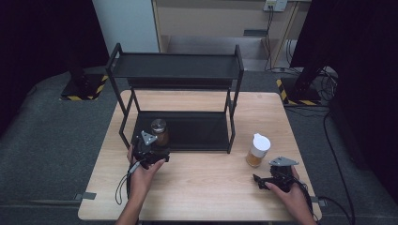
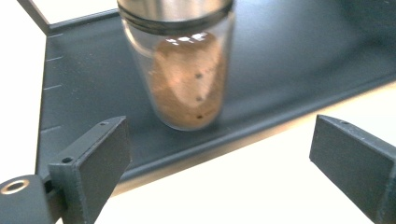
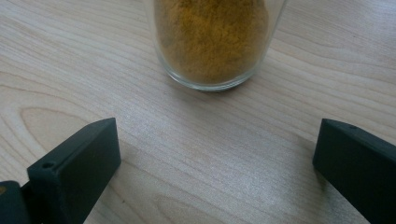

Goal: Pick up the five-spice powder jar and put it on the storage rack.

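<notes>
On the rack's lower shelf (image 1: 197, 131), near-left corner, the metal-capped spice jar (image 1: 159, 131) stands upright, long axis vertical. Left gripper (image 1: 149, 151) sits just near of it, jaws spread, nothing between. Right: white-capped jar (image 1: 257, 150) upright on the table (image 1: 202, 183); right gripper (image 1: 276, 180) spread, just beside.

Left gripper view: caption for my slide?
Open left gripper in front of a metal-capped spice jar standing on the rack's lower shelf.

No text, label, brand or number can be read anywhere. The one sign is the yellow-and-black hazard striping (image 1: 84, 97) on the floor bases behind the worktop (image 1: 206, 187).
</notes>
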`<state>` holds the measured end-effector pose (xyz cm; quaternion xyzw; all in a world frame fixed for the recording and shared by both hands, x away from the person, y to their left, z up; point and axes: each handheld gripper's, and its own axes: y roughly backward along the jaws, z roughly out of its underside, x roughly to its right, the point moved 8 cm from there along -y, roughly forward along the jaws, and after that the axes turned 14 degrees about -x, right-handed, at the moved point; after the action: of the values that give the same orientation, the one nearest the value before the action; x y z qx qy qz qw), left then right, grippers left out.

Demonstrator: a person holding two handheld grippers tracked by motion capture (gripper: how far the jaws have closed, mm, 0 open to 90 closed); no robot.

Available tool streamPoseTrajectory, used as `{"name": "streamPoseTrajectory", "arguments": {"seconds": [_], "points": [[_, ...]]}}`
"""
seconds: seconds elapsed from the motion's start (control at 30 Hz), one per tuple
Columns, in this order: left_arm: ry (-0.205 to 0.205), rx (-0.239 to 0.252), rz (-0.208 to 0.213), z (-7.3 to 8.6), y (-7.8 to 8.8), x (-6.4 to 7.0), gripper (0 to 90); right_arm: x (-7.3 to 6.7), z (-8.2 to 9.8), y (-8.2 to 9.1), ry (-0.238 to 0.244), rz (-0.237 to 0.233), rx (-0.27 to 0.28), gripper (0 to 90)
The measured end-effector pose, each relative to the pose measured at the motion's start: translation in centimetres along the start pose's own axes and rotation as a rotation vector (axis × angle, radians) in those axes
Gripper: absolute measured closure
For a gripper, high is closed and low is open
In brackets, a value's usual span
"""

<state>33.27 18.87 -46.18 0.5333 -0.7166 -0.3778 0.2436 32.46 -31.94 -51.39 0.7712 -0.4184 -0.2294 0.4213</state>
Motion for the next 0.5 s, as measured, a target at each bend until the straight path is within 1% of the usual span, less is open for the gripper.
{"name": "streamPoseTrajectory", "arguments": {"seconds": [0.2, 0.5], "points": [[-0.022, -0.018, 0.02, 0.9, 0.5, 1.0, 4.1, 0.0, 0.0, 0.0, 0.0, 0.0, 0.0, 1.8], [-0.052, -0.024, 0.044, 2.0, 1.0, 2.4, 3.5, 0.0, 0.0, 0.0, 0.0, 0.0, 0.0, 1.8]]}}
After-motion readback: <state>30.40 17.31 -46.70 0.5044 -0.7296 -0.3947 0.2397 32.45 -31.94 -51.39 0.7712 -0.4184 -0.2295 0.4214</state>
